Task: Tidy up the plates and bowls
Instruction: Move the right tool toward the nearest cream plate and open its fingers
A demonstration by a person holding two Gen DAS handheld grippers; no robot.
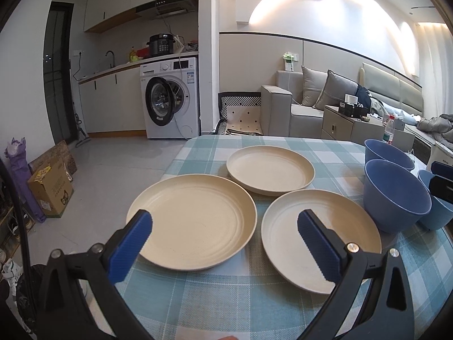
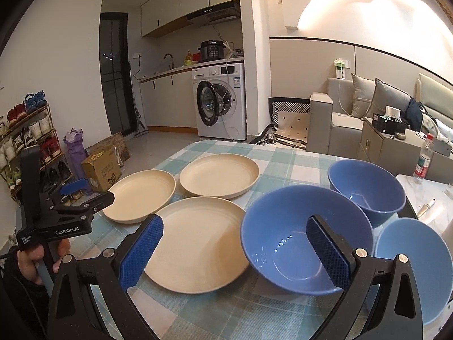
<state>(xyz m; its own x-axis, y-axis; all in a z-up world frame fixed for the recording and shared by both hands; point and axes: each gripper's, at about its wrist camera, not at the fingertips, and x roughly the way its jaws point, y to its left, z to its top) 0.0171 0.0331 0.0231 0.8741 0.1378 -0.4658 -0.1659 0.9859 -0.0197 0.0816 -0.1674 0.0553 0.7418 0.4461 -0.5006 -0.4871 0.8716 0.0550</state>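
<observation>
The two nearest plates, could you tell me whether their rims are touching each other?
Apart. The left wrist view shows a strip of checked tablecloth between the left plate and the right plate; the right wrist view is less clear.

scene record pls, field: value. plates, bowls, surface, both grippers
plates: three cream plates, none stacked: left, far, right
bowls: three blue bowls, upright, empty: near dark, far dark, light blue
surface: table with checked teal cloth
left gripper: open, empty, above the plates
right gripper: open, empty, over right plate and near dark bowl
stacking: not started
</observation>
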